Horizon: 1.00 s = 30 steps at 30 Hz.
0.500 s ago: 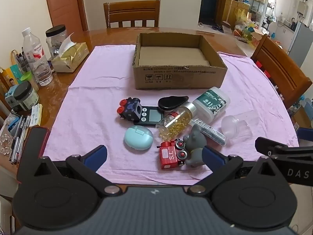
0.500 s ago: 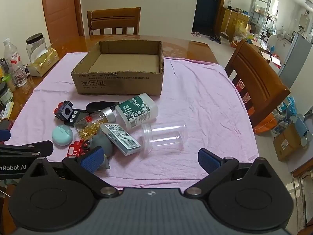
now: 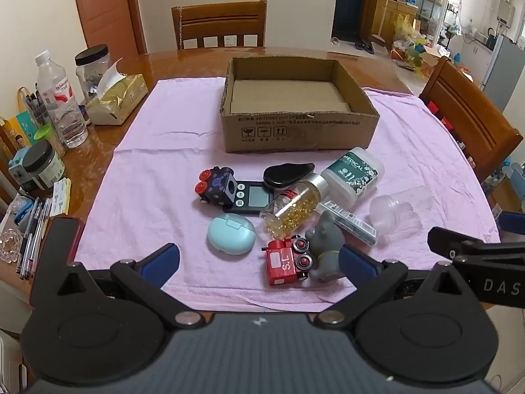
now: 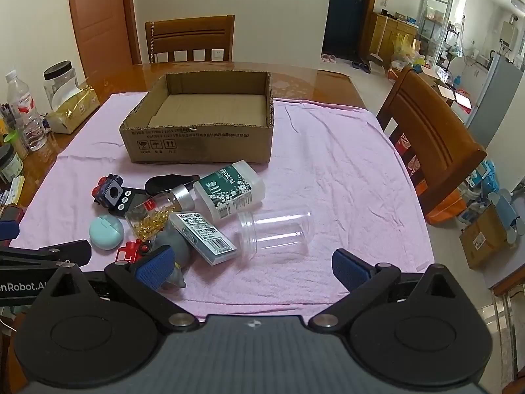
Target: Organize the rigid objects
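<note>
right gripper (image 4: 252, 267) open; clear jar (image 4: 274, 233) lies sideways.

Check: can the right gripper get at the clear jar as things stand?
Probably yes. The right gripper is open and empty, and the clear jar lies on its side just ahead, with bare pink cloth on its right side.

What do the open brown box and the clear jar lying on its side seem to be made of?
Open brown box: corrugated cardboard, matt, with ragged cut edges and printed handling marks. Clear jar: probably transparent plastic, glossy; the pink cloth shows through it.
</note>
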Motion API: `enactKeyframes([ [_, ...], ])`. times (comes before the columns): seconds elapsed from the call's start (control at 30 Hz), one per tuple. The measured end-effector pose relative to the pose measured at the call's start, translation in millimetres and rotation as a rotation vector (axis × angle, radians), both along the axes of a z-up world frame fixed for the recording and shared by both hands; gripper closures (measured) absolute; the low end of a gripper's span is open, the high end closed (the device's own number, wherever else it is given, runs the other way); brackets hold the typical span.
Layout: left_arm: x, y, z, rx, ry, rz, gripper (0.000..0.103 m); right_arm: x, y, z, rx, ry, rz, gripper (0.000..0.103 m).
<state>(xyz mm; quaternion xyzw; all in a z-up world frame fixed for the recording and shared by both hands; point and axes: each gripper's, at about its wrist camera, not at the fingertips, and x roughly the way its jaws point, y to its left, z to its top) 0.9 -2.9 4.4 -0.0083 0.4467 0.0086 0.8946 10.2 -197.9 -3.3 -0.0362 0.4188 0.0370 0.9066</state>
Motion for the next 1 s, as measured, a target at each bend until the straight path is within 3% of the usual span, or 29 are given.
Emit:
enactKeyframes([
  [1.0, -1.7, -1.7, 9.3, 0.016, -0.008, -0.002, 0.001, -3.4, -3.8, 6.1, 0.01, -0.021, 0.009, 0.0],
])
